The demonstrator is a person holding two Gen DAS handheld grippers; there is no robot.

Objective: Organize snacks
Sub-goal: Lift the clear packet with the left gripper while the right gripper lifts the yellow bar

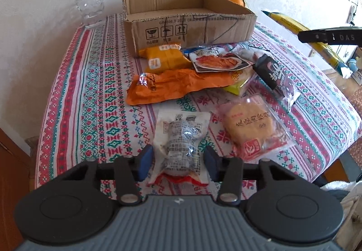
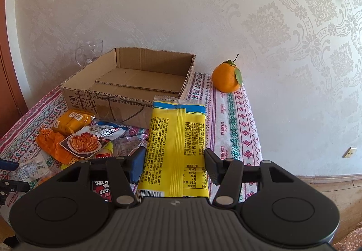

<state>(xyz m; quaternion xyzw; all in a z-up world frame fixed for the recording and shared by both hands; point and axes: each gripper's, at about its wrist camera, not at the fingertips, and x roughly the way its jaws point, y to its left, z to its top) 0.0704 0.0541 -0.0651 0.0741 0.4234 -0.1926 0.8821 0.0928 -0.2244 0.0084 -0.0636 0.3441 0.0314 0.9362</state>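
Gripping a long yellow snack packet with a blue band at its far end, the right gripper has its fingers pressed to the packet's two edges, its printed back seam facing up and its tip reaching toward the open cardboard box. The left gripper has its blue pads narrowed around a small clear vacuum pouch with grey print and a red bottom edge; the pouch lies on the cloth and the pads appear to pinch its sides. Beside it rests a round biscuit in clear wrap, and nearer the box lies a heap of orange, yellow and dark packets. A red-and-green patterned tablecloth covers the table. An orange with a leaf and a glass mug stand by the pale damask wallpaper.
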